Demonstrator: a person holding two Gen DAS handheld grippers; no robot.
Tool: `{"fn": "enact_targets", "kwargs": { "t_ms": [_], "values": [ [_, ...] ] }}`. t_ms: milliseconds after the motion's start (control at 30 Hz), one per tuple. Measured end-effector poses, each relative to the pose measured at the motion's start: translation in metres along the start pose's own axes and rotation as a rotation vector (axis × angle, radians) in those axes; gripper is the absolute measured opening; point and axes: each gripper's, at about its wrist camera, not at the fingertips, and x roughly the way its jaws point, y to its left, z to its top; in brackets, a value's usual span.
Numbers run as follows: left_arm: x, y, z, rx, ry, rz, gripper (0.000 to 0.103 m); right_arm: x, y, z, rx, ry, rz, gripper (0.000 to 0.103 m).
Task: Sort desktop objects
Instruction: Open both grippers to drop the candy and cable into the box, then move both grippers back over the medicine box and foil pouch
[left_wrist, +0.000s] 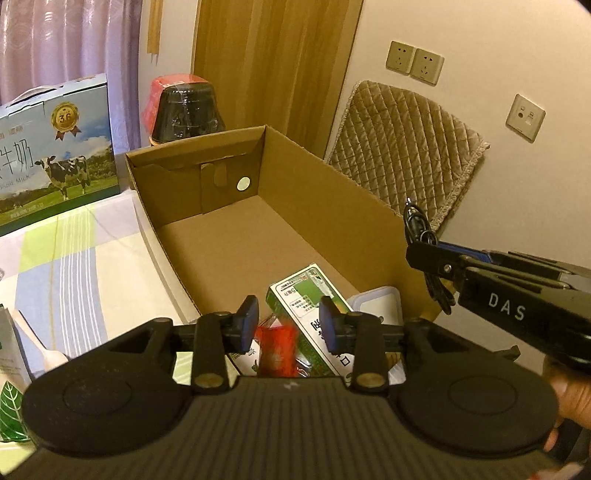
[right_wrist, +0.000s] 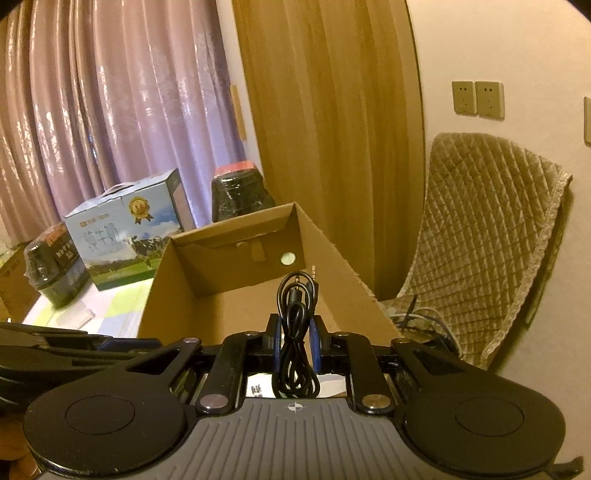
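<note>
An open cardboard box (left_wrist: 332, 192) lies on the table; it also shows in the right wrist view (right_wrist: 236, 273). Inside its near end are a green carton (left_wrist: 306, 299), a white lidded container (left_wrist: 376, 302) and a blurred red object (left_wrist: 275, 350). My left gripper (left_wrist: 290, 325) is open above the box's near end, with the red object below its gap. My right gripper (right_wrist: 295, 343) is shut on a coiled black audio cable (right_wrist: 295, 314) and holds it over the box's right wall. It also shows in the left wrist view (left_wrist: 428, 254) with the cable (left_wrist: 419, 225).
A blue milk carton box (left_wrist: 55, 147) and a black jar with a red lid (left_wrist: 184, 107) stand behind the cardboard box. Another dark jar (right_wrist: 48, 269) stands at far left. A quilted chair (right_wrist: 480, 229) is to the right. A striped cloth (left_wrist: 74, 251) covers the table.
</note>
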Motion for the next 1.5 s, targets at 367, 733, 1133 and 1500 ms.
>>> {"fn": "enact_targets", "kwargs": {
  "t_ms": [367, 733, 1133, 1500],
  "values": [
    [-0.02, 0.029, 0.005, -0.06, -0.053, 0.026, 0.031, 0.002, 0.018, 0.002, -0.017, -0.019, 0.075, 0.021],
    [-0.042, 0.057, -0.004, -0.07, -0.049, 0.067, 0.032, -0.004, 0.026, 0.004, 0.029, -0.054, 0.069, 0.043],
    [-0.067, 0.088, -0.022, -0.076, -0.031, 0.133, 0.037, -0.001, 0.065, 0.003, -0.005, -0.059, 0.116, 0.059],
    [-0.092, 0.116, -0.039, -0.103, -0.028, 0.181, 0.043, 0.006, 0.105, 0.0, -0.028, -0.053, 0.174, 0.064]
  ]
}}
